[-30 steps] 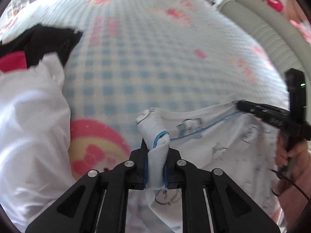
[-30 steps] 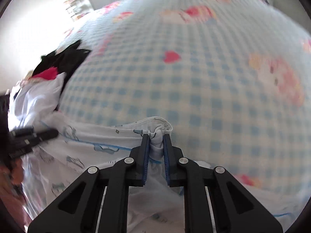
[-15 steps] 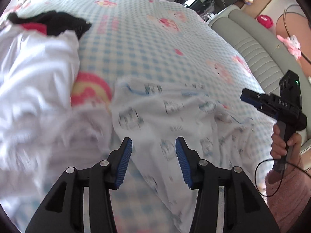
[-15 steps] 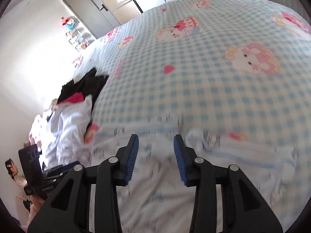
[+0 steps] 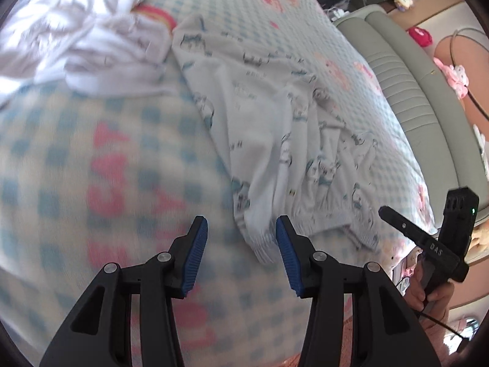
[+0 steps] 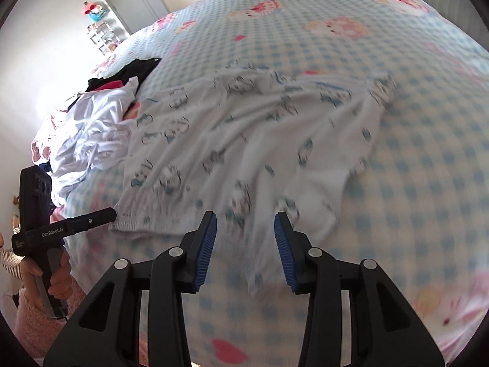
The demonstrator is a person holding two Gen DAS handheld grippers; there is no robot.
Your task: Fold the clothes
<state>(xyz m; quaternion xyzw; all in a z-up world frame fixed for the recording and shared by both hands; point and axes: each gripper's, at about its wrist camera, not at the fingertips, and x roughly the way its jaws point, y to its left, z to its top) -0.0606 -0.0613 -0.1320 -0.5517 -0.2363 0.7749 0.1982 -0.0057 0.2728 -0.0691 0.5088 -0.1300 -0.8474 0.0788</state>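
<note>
Garment: white printed cotton top point(image 6: 238, 140) lies rumpled on the blue-checked cartoon bedspread point(image 6: 412, 159), beside a heap of plain white clothes point(image 5: 76, 36)
Left gripper point(image 5: 241, 238): jaws just opened; nothing between the blue pads
Right gripper point(image 6: 244, 235): parted, empty, above the hem

Bright daylight, motion blur, fisheye warp

Soft printed cotton garment point(image 6: 232, 140) — rumpled, matt — on woven checked bedcover point(image 6: 412, 140)
</note>
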